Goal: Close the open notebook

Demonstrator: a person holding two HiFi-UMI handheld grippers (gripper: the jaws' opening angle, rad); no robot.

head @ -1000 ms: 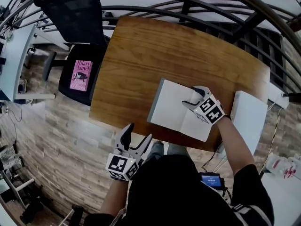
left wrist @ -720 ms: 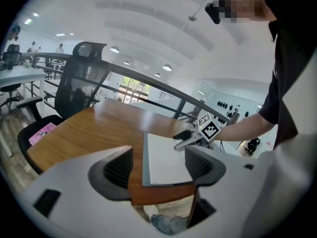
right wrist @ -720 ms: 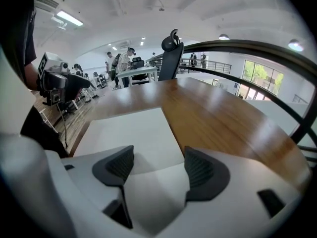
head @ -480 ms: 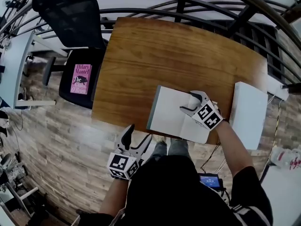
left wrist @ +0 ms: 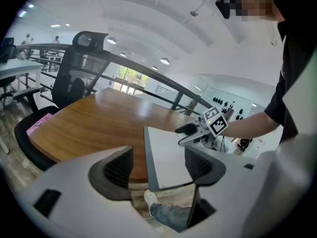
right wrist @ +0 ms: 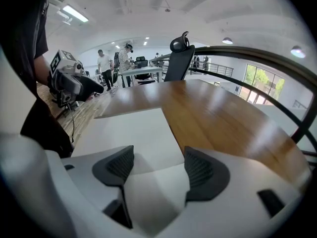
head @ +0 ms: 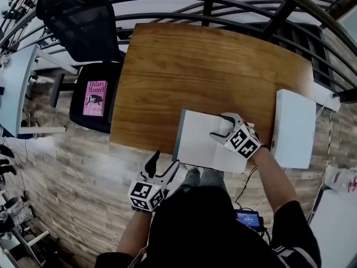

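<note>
Head view, layout as found. The open notebook (head: 198, 138) lies on the bench (head: 195, 66) at its lower edge, right of centre. The right gripper (head: 220, 127) is over the notebook's right-hand page. The left gripper (head: 166, 159) is below the bench edge, lower left of the notebook and apart from it. A chair (head: 83, 27) stands at upper left beside the bench, with a book (head: 95, 98) on its seat. A flat panel (head: 294, 128) lies just beside the bench's right edge.

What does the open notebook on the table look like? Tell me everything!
The notebook lies open, showing two blank white paper pages with a fold down the middle and a thin grey cover edge on its left side. It sits at the near edge of the wooden table, with its near corner sticking out past the edge. The right gripper, jaws open, is over the right page; whether it touches is unclear.
</note>
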